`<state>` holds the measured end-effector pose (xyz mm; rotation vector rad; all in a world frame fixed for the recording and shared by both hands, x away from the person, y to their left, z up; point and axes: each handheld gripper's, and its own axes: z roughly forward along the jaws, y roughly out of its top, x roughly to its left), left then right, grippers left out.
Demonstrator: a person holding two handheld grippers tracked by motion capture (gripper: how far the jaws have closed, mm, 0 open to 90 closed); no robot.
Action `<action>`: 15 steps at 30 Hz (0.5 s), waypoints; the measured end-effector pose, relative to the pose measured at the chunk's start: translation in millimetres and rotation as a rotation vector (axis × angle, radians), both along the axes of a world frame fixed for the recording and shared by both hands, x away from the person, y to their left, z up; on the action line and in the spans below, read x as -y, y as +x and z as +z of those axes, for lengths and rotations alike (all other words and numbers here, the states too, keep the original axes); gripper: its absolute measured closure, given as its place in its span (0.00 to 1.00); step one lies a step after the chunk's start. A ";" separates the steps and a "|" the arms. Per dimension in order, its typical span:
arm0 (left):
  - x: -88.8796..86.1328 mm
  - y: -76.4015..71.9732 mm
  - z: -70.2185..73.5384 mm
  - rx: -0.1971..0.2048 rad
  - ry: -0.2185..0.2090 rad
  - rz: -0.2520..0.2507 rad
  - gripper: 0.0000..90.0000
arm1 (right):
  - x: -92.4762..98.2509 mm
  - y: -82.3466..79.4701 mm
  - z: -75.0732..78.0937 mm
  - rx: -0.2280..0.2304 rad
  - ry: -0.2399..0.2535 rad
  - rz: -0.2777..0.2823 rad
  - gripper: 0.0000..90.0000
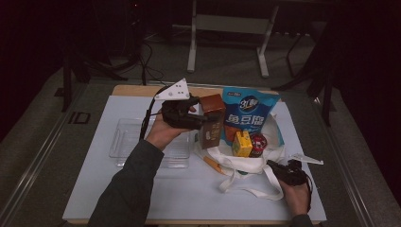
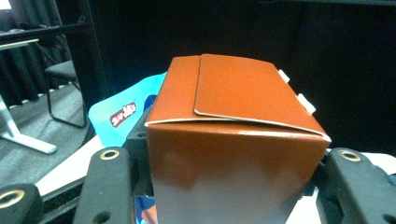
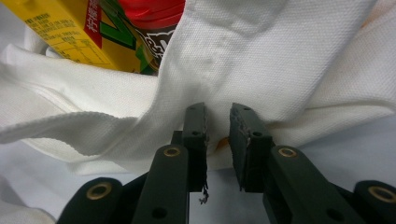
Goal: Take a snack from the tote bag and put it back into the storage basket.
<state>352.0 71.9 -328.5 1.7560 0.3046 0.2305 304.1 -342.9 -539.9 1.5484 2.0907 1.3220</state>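
White cloth bag (image 1: 246, 163): lying open on the table, its edge being pinched by the right gripper (image 1: 283, 171). Blue snack packet (image 1: 246, 113): leaning behind the bag. Brown box (image 1: 211, 120): being clamped by the left gripper (image 1: 201, 120) above the bag's left edge. Yellow carton (image 1: 241, 144): sitting inside the bag.

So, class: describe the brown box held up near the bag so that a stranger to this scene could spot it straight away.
Start at the white cloth bag on the right of the table. Just left of its blue snack packet, the left gripper clamps the brown box from both sides. Unlike the small yellow carton standing in the bag, it is tall, plain reddish-brown, with a folded flap lid.
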 end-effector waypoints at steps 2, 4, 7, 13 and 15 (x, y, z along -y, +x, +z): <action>-2.2 0.3 0.2 -0.001 0.004 0.000 0.48 | 0.0 0.0 0.0 0.000 0.000 0.000 0.85; -4.4 0.9 0.2 -0.003 0.009 0.002 0.48 | 0.1 0.0 0.0 0.000 0.000 0.000 0.85; -7.3 1.7 -0.2 -0.005 0.019 0.002 0.48 | 0.1 0.0 -0.1 0.000 0.000 0.000 0.85; -13.9 2.8 -1.5 -0.002 0.045 -0.005 0.48 | 0.2 0.1 -0.1 0.001 0.001 0.000 0.85; -16.1 2.6 -1.3 0.000 0.058 -0.003 0.48 | 0.2 0.1 -0.1 0.000 0.002 0.000 0.85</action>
